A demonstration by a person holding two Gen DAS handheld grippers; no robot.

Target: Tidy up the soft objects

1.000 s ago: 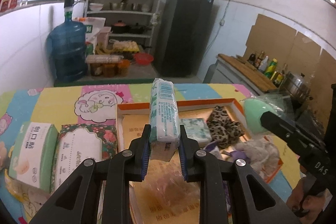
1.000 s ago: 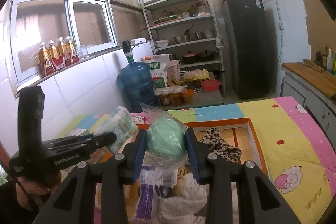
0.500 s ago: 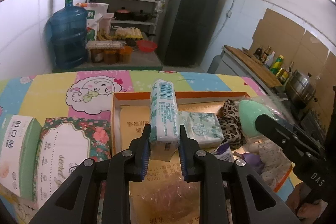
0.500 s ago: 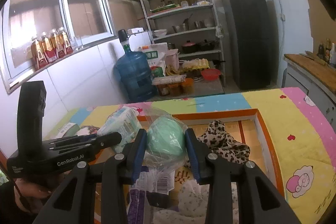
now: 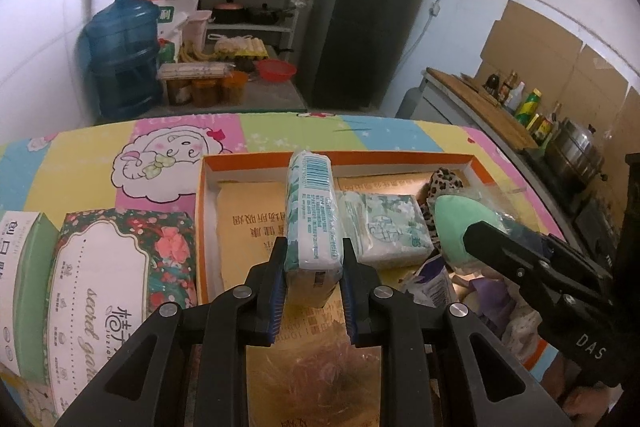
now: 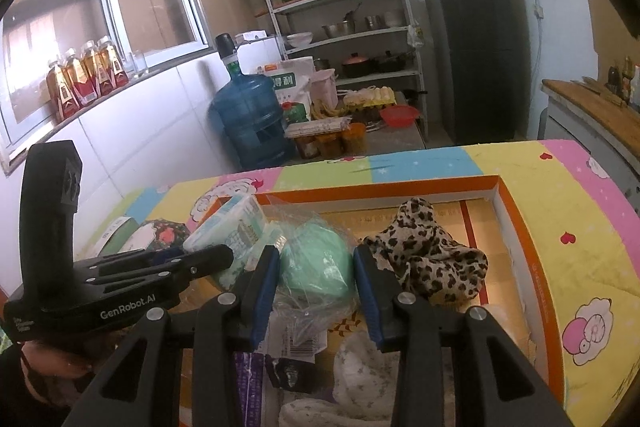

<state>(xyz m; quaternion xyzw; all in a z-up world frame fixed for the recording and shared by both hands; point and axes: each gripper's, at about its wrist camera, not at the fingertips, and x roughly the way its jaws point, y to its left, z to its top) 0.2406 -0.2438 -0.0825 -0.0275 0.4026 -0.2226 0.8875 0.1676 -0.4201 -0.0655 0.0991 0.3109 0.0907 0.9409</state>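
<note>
My left gripper (image 5: 313,281) is shut on a white-and-green tissue pack (image 5: 313,211), held on edge over the orange-rimmed box (image 5: 360,157). A second tissue pack (image 5: 382,227) lies flat in the box just to its right. My right gripper (image 6: 314,293) is shut on a green soft item in a clear plastic bag (image 6: 316,263), held over the box (image 6: 516,223). It also shows in the left wrist view (image 5: 454,223). A leopard-print cloth (image 6: 430,259) lies in the box to the right of the bag. The left gripper and its pack (image 6: 230,223) show at the left of the right wrist view.
Two larger tissue boxes, a floral one (image 5: 104,287) and a green one (image 5: 24,283), lie on the colourful tablecloth (image 5: 80,155) left of the box. White cloth (image 6: 360,375) and purple packaging (image 6: 250,383) lie at the box's near end. A water jug (image 5: 120,63) stands beyond the table.
Both grippers have moved down and forward over the box, still holding their items. The tissue pack now hangs beside the flat pack in the box.
</note>
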